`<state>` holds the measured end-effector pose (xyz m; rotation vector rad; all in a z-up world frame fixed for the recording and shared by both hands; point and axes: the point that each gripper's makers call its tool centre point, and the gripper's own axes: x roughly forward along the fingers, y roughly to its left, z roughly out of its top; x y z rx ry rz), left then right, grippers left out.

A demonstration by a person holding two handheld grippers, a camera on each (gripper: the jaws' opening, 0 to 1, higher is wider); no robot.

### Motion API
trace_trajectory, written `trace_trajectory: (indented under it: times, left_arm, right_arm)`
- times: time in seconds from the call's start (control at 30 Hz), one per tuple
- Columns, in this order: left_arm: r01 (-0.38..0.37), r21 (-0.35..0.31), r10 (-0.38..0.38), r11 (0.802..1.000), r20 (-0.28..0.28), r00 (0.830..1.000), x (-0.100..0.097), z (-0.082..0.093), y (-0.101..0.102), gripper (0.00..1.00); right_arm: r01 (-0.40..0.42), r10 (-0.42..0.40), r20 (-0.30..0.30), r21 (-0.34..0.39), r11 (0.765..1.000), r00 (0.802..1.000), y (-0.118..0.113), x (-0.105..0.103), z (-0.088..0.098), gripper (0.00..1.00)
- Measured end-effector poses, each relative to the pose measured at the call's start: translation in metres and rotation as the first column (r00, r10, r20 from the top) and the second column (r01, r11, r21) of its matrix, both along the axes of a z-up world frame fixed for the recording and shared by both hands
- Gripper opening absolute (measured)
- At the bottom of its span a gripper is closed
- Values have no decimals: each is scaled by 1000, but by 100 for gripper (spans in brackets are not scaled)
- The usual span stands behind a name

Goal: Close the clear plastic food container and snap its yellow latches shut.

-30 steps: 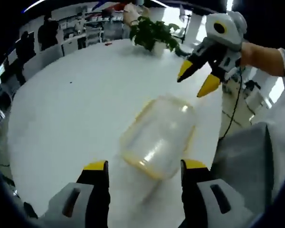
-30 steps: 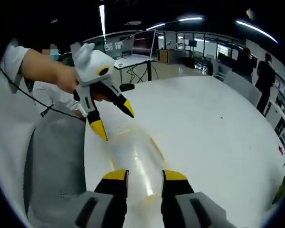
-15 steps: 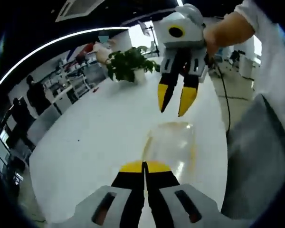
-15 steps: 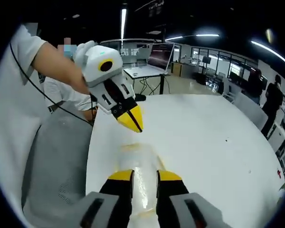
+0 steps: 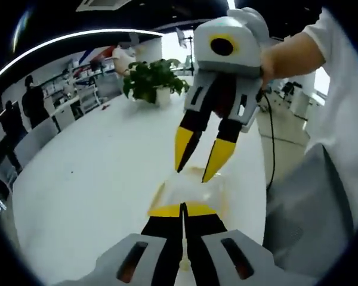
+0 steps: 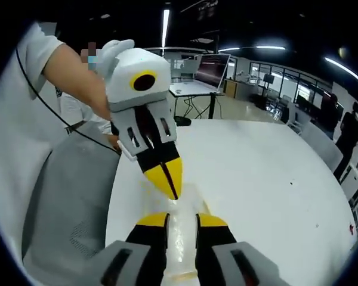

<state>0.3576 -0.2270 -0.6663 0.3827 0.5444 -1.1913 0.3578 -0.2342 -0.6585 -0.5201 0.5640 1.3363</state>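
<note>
Jaws of the left gripper (image 5: pixel 181 210) are pressed together with no gap, tips at the near edge of the clear plastic food container (image 5: pixel 191 192), seemingly pinching its rim or a latch — which one I cannot tell. The right gripper (image 6: pixel 181 221) has its jaws narrowly parted, straddling the container's pale length without plainly clamping it. Each gripper points at the other across the container, which lies on the white table (image 5: pixel 89 167) close to the edge nearest the person. A potted plant (image 5: pixel 153 81) stands at the far edge, well apart. Judging by this, the latching step is in hand. Next, the right gripper probably needs to press a yellow latch down on its end while the left steadies the container.
</note>
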Motion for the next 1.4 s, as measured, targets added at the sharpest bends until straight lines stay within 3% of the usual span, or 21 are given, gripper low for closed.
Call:
trace_trajectory:
  times: [0.4,0.63,0.7,0.97,1.03,1.07,1.1,1.2,1.27,1.4]
  left_arm:
    - [95,4,-95,995,-12,995,-5,-9,-17,21]
    - [135,52,-136,989,9,991,-5,-21,-20,21]
    - [154,50,-155,987,28,987,-5,-21,-22,20]
    - [170,63,-170,983,-7,985,-10,-33,-26,24]
    - [151,94,-155,984,35,987,-2,-34,-23,21]
    - [157,81,-160,984,22,987,-5,-34,-24,22]
    - [151,57,-149,987,-33,988,-11,-36,-25,25]
    - [179,107,-180,978,-6,984,-15,-44,-24,30]
    - [179,104,-180,978,-8,984,-18,-45,-25,32]
    - [148,127,-150,981,7,989,-15,-52,-24,45]
  right_arm:
    - [4,-4,-22,-11,1000,1000,-6,5,-8,15]
    - [-28,27,-44,-40,999,999,-3,4,-22,19]
    - [-51,49,-18,-76,996,999,-4,7,-28,18]
    - [-88,83,-47,-111,990,995,5,8,-43,23]
    - [-99,91,-71,-120,988,993,5,8,-46,24]
    - [-110,101,-74,-131,985,992,4,8,-47,25]
    - [-126,119,-62,-143,982,991,4,9,-48,26]
    - [-130,118,-79,-159,979,990,4,12,-51,29]
    - [-135,125,-73,-157,978,989,5,15,-51,29]
    - [-146,132,-94,-164,976,987,7,16,-54,33]
